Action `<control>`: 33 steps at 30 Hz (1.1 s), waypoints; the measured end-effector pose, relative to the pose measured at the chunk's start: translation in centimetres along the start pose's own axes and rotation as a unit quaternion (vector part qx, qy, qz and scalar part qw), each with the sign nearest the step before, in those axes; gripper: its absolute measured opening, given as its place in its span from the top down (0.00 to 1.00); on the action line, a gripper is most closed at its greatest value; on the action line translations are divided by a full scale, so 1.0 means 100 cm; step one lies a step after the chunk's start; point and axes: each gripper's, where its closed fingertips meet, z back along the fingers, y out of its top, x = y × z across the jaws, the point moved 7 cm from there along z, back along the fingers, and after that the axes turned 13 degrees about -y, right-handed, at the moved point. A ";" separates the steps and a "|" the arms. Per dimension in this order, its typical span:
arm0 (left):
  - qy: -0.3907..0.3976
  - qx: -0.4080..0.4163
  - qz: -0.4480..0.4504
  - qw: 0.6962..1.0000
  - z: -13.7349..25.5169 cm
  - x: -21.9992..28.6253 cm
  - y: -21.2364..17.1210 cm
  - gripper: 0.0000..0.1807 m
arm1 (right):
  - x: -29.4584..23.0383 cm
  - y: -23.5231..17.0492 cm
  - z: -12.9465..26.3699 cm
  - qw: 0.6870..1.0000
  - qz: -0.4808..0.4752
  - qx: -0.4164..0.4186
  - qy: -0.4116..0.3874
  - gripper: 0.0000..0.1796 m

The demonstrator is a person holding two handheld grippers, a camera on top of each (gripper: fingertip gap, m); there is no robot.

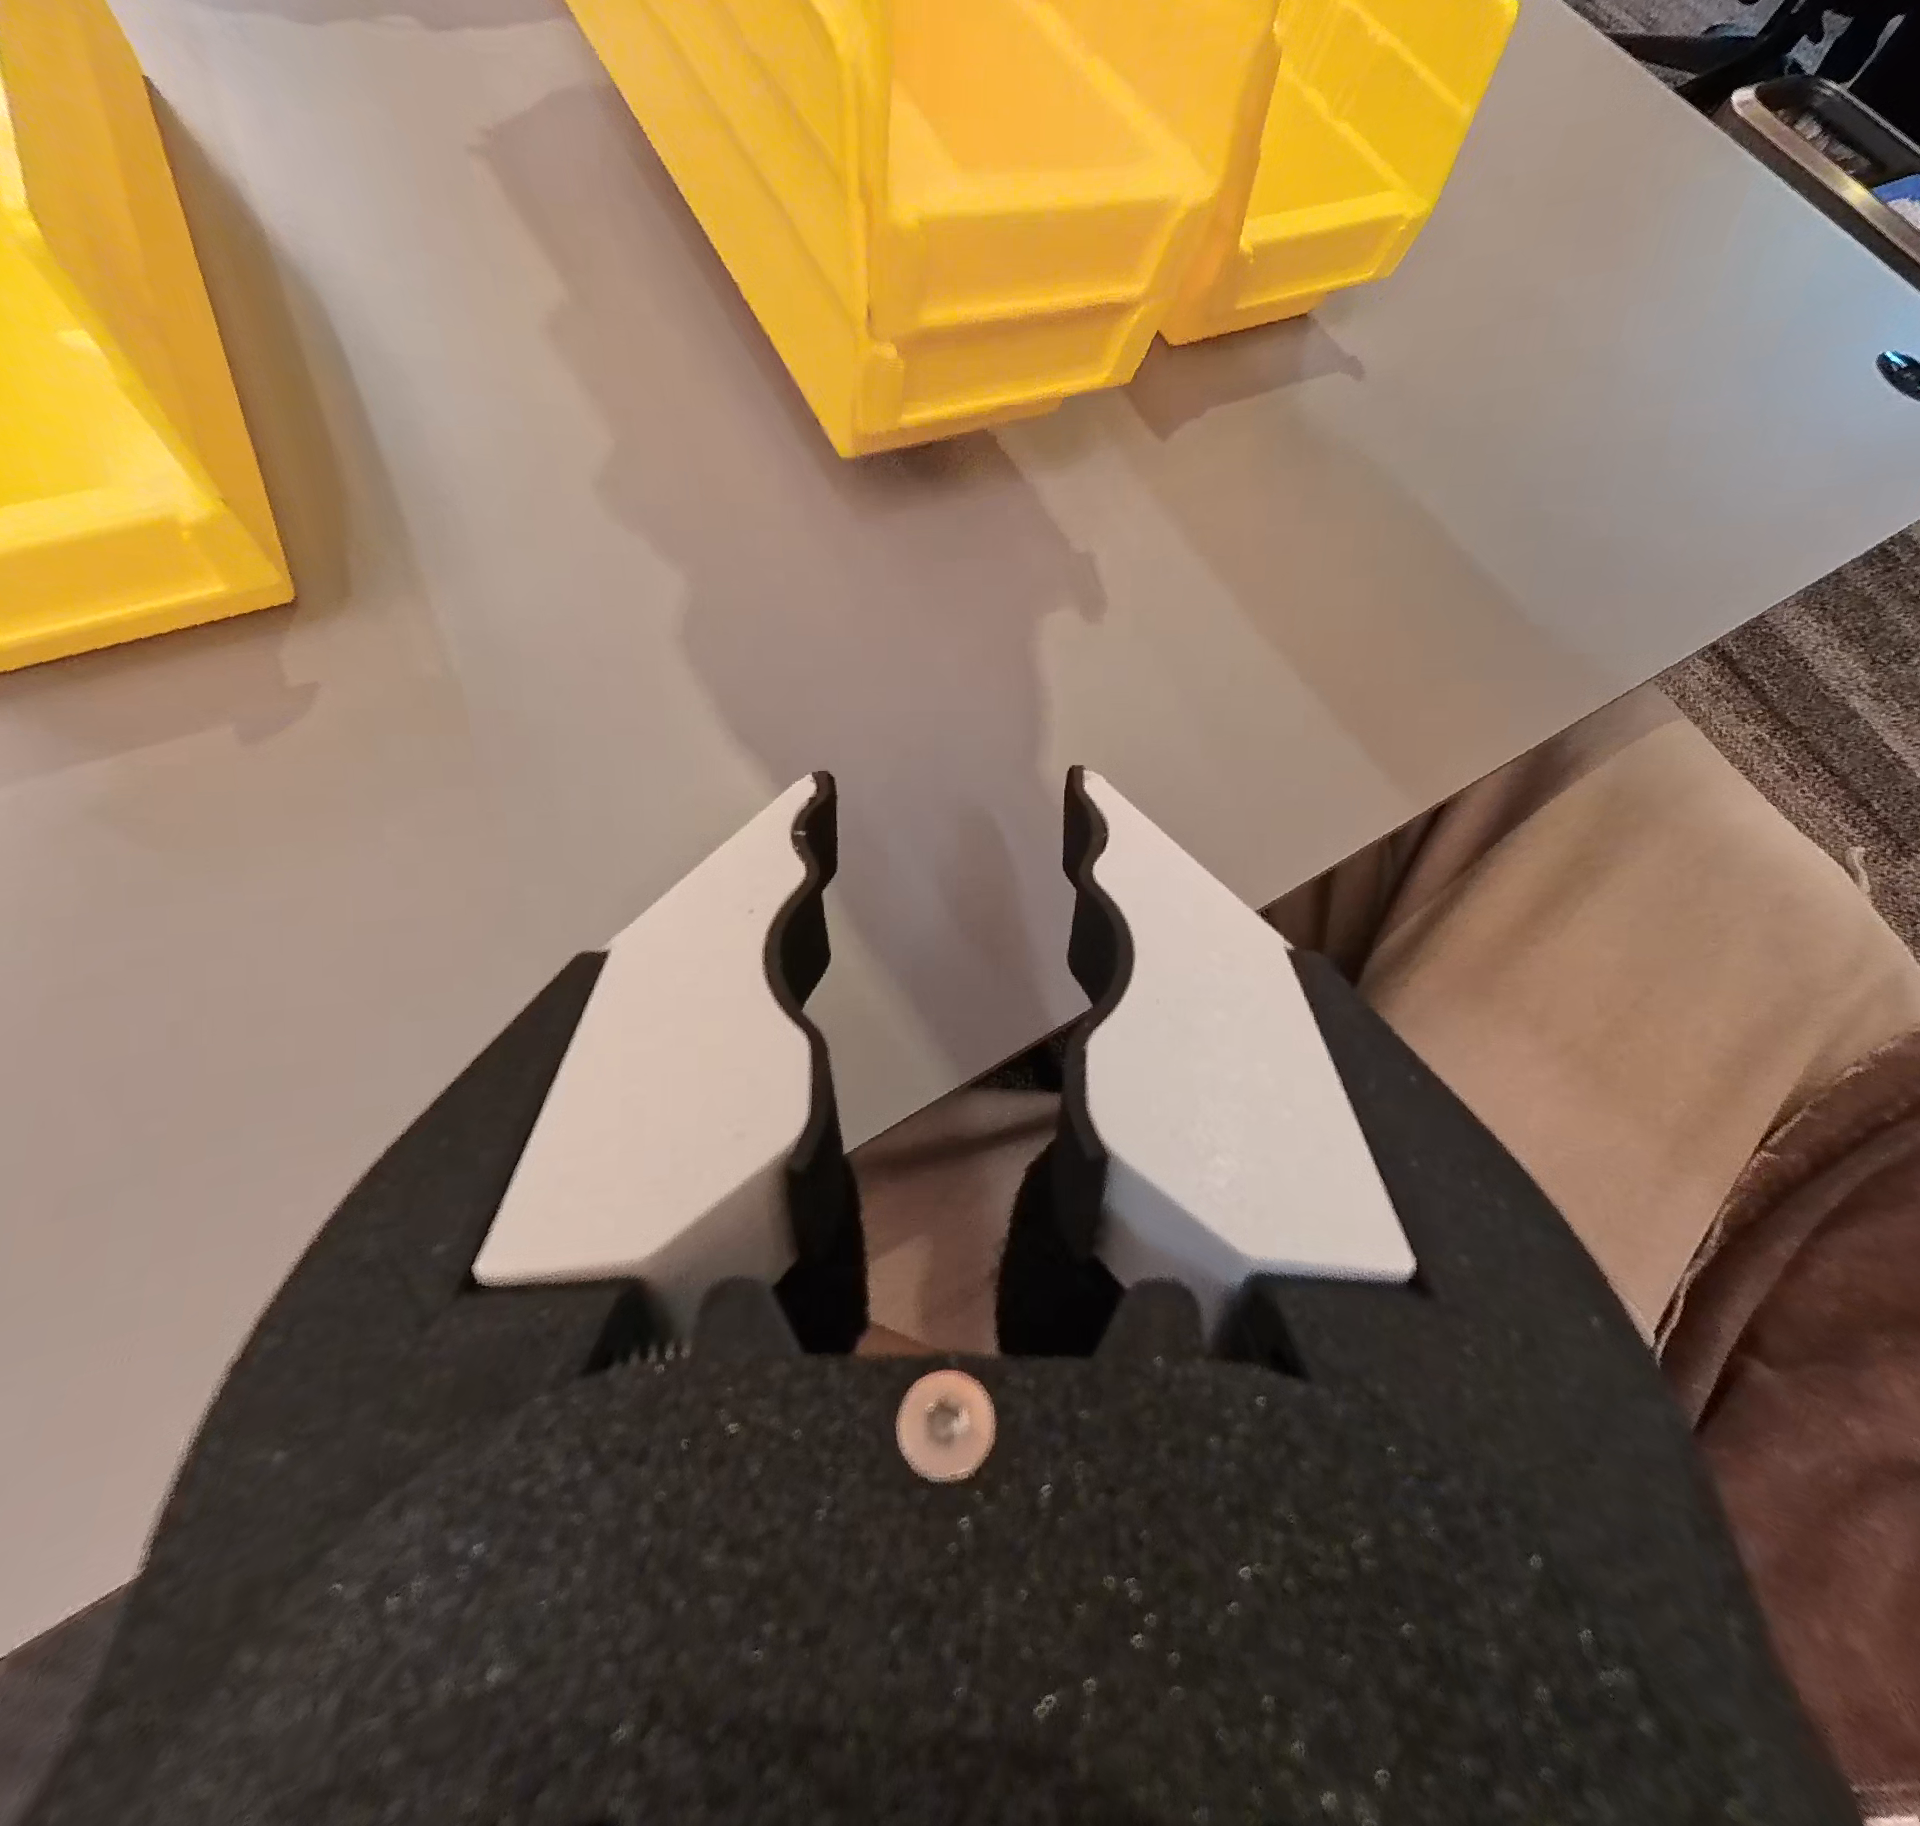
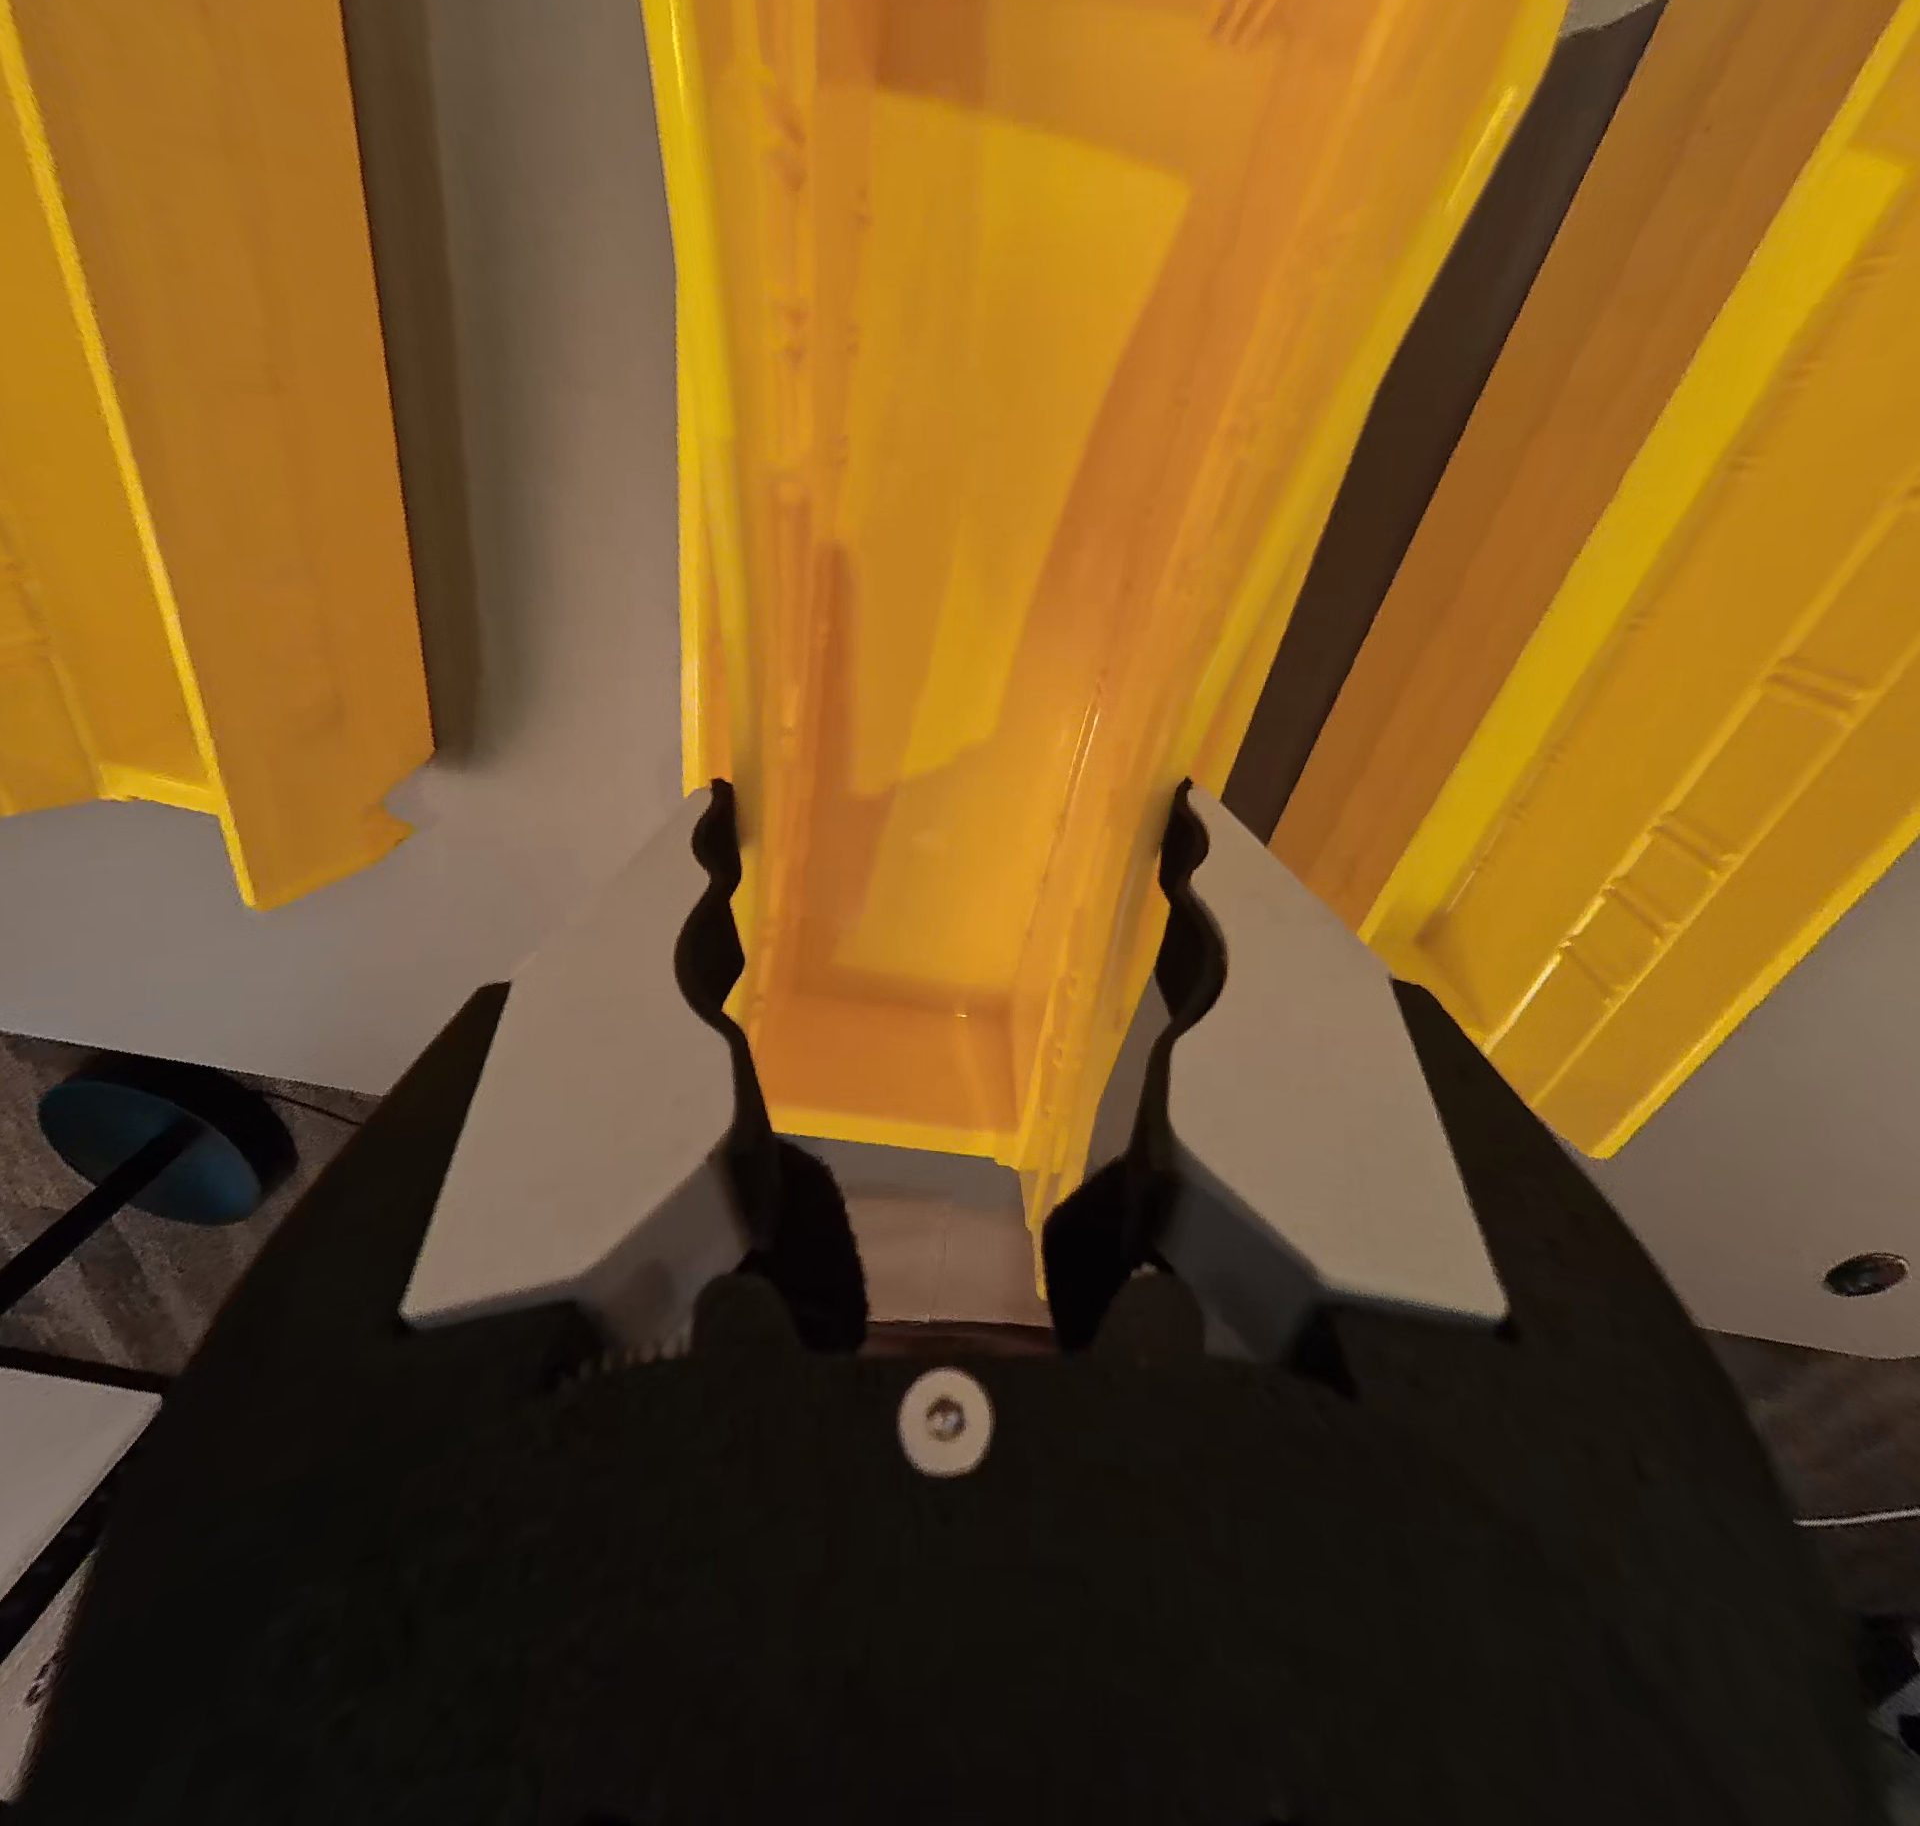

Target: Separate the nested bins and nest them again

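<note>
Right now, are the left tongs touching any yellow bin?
Apart. The left wrist view shows the left tongs open over bare grey table, with the yellow bins farther ahead.

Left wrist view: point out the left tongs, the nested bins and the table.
left tongs [image 1: 951, 789]: left wrist view, gap between fingertips.
nested bins [image 1: 1023, 249]: left wrist view, inner bin's front wall.
table [image 1: 499, 550]: left wrist view, bare grey top.
</note>
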 end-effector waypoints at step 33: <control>-0.015 -0.004 0.008 1.000 -0.002 0.001 -0.001 0.77 | -0.004 0.028 -0.017 0.997 -0.011 0.071 -0.020 0.33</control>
